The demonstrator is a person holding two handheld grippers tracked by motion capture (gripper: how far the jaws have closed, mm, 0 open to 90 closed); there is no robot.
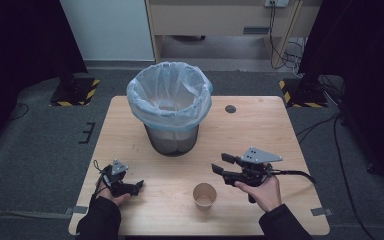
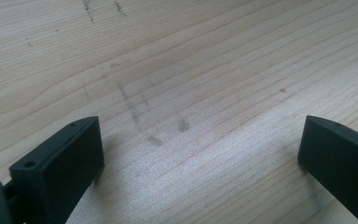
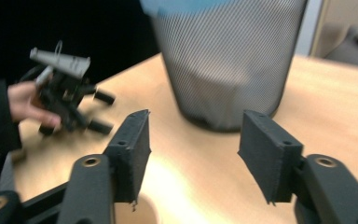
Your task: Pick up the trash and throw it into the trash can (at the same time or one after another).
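Right gripper jaws apart, empty, above paper cup near table front edge. Left gripper open, empty, near front-left corner. Lined wire bin toward far edge.

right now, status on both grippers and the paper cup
Left gripper open, low over the wooden table. Right gripper open, empty, beside the brown paper cup. Cup upright, untouched. Lined mesh waste bin behind, nothing between.

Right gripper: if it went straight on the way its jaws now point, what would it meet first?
Probably the bin: it stands dead ahead between the right gripper jaws. The cup lies below that line. Depth is unclear.
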